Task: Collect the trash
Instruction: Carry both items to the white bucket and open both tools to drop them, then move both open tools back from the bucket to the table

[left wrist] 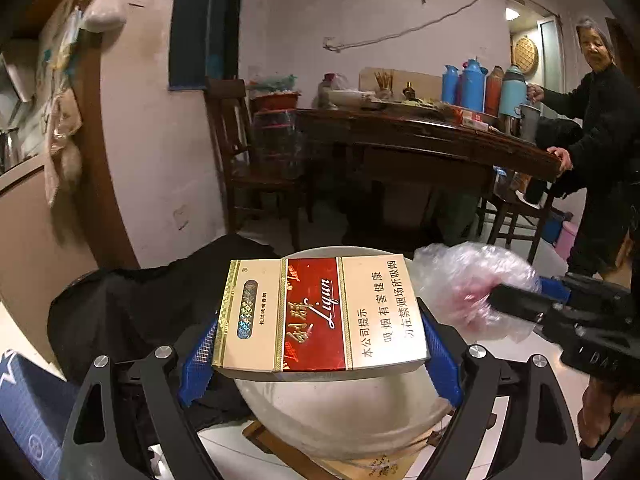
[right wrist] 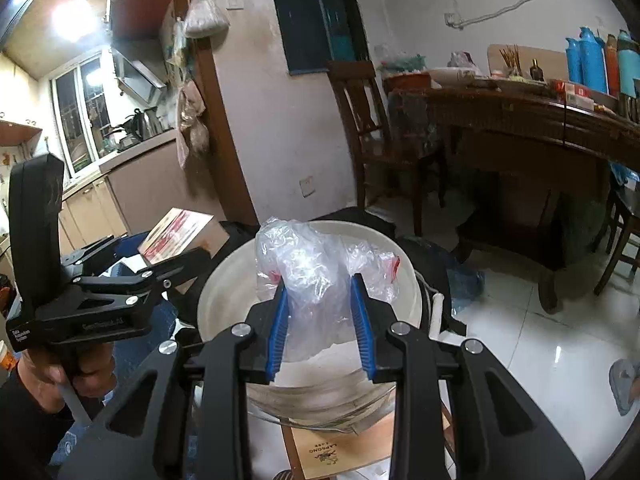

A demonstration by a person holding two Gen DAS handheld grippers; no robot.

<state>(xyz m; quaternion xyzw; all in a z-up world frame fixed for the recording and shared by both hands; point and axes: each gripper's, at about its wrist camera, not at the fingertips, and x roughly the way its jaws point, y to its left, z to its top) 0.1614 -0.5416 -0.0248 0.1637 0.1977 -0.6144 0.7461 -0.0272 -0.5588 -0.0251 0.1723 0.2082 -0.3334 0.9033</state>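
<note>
My left gripper (left wrist: 318,320) is shut on a cream and red cigarette carton (left wrist: 320,316), held flat above a white bucket (left wrist: 340,412). The carton also shows in the right wrist view (right wrist: 176,234), held by the left gripper (right wrist: 200,254) at the left. My right gripper (right wrist: 320,300) is shut on a crumpled clear plastic bag (right wrist: 316,268) with red print, over the bucket's opening (right wrist: 228,292). In the left wrist view the bag (left wrist: 468,284) hangs in the right gripper (left wrist: 496,296) at the carton's right.
A dark wooden table (left wrist: 440,136) with thermos flasks (left wrist: 472,84) stands at the back, chairs (left wrist: 244,148) beside it. A person (left wrist: 600,140) stands at the right. A black cloth (left wrist: 132,304) lies left of the bucket. A cardboard box (right wrist: 332,452) sits under the bucket.
</note>
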